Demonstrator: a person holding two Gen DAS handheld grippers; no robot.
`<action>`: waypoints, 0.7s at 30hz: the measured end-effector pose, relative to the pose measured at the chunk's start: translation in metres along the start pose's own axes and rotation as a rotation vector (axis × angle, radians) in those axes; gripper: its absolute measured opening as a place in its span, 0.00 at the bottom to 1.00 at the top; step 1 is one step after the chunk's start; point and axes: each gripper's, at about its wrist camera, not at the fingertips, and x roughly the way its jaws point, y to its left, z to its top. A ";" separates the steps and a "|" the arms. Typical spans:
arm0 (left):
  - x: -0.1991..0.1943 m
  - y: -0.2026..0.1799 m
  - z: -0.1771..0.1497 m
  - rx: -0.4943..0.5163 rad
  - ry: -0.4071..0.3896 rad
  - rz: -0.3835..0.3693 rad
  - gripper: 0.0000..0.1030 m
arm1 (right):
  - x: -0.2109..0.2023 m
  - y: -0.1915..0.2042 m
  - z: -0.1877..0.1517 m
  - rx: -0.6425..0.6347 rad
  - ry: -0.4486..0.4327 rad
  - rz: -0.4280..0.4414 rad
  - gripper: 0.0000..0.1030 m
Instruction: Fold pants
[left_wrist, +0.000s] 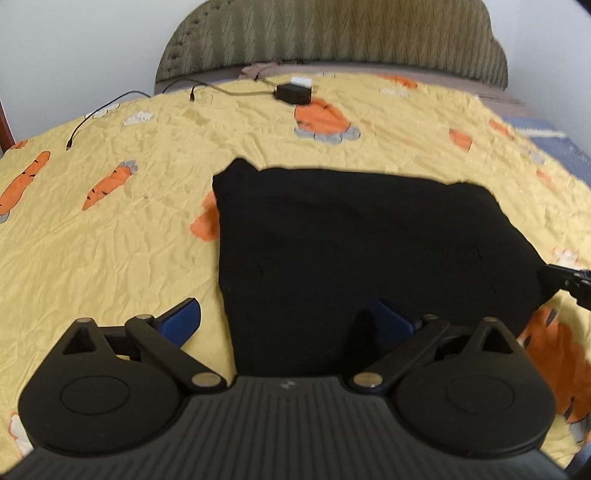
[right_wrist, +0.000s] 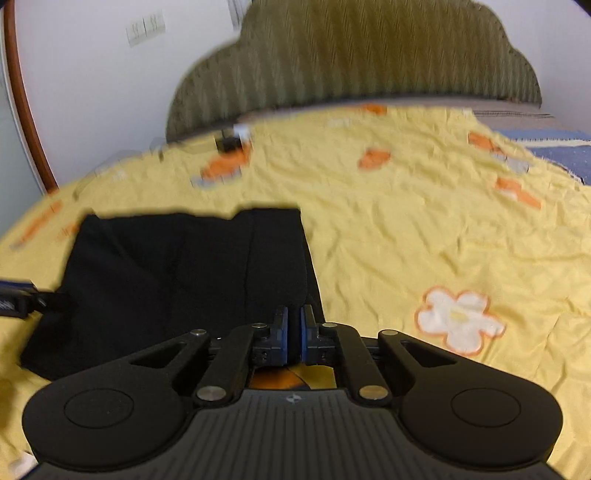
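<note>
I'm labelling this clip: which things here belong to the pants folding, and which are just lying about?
Part of the job:
black pants
left claw, open
right claw, shut

Lying about:
black charger box
black cable
blue striped cloth

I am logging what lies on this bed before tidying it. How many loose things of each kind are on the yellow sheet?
Black pants: 1
Black cables, on the sheet's far left part: 2
Small black box near the headboard: 1
Total: 4
</note>
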 end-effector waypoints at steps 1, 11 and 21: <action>-0.001 0.000 -0.001 0.005 0.001 0.000 0.97 | 0.002 0.001 0.001 0.000 -0.001 -0.017 0.09; -0.009 0.021 0.016 -0.046 -0.078 -0.010 1.00 | 0.023 0.052 0.055 -0.108 -0.035 0.098 0.09; 0.013 0.046 -0.009 -0.091 0.001 -0.020 1.00 | 0.061 0.099 0.083 -0.146 0.014 0.205 0.10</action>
